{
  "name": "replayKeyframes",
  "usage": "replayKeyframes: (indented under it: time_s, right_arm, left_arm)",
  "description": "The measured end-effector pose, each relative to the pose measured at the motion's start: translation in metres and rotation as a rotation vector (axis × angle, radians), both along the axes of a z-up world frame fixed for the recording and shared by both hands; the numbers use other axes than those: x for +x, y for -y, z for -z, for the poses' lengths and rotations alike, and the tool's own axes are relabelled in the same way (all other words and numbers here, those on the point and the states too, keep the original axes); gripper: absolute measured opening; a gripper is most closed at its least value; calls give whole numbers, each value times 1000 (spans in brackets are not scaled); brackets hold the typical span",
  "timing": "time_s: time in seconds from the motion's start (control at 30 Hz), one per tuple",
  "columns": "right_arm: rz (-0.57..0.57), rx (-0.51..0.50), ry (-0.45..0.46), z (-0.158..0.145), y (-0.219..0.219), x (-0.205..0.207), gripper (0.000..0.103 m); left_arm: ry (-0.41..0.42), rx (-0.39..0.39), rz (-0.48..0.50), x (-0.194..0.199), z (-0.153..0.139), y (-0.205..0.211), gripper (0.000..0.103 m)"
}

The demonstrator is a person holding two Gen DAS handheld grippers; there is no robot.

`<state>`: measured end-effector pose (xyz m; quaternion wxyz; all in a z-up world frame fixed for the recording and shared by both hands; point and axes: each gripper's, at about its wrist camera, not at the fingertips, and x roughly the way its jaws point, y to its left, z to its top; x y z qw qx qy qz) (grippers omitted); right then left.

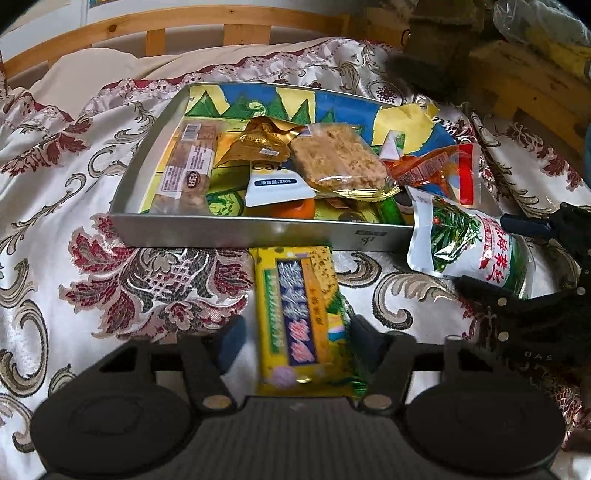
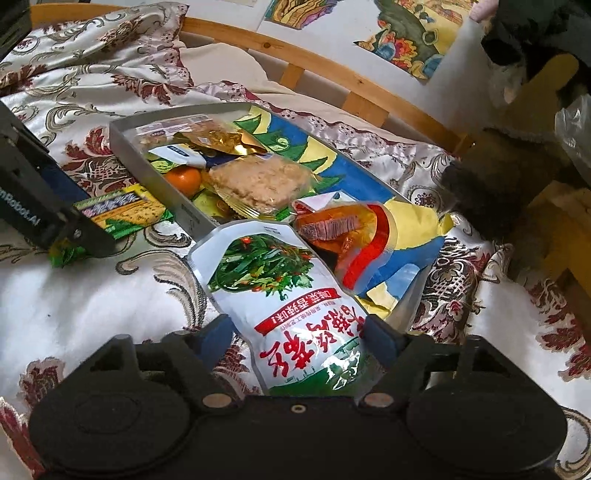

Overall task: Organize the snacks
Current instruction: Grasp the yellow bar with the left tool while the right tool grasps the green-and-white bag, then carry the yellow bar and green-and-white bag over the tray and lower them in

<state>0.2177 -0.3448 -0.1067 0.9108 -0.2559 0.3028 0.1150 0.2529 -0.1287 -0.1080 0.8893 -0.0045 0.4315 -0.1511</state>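
Observation:
A metal tray [image 1: 236, 229] lined with a colourful drawing sits on a bed and holds several snacks: a long bar [image 1: 188, 166], a gold packet [image 1: 258, 142], a rice cake [image 1: 338, 158], an orange [image 1: 291, 208] and a red packet [image 1: 439, 166]. My left gripper [image 1: 295, 338] is shut on a yellow snack bar [image 1: 299, 314], just in front of the tray's near wall. My right gripper [image 2: 299, 332] is shut on a white pouch printed with green vegetables [image 2: 288, 295]; the pouch's far end rests over the tray's near corner [image 2: 207, 229]. The pouch also shows in the left wrist view [image 1: 465, 236].
The bed has a white quilt with red and grey floral patterns [image 1: 147, 288]. A curved wooden headboard [image 1: 221, 22] runs behind the tray. Wooden furniture and a plastic bag [image 1: 535, 33] stand at the far right. Drawings hang on the wall [image 2: 406, 33].

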Motion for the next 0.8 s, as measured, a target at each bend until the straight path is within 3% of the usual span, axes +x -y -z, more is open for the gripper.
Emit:
replayKeyframes:
  time_s: [0.2,0.5,0.8]
  right_arm:
    - [6,-92,38,2,-12,-12,62]
    - [30,-183,76,6,-27,-32,58]
    - [27,-184,79,-9,-36,-73,55]
  left_arm:
    - [-13,-13,-25,-4,-3,0,52]
    - [-47,-81,-53,-24,-11,3,52]
    - [-62,-121,-71,-49,-12,4,51]
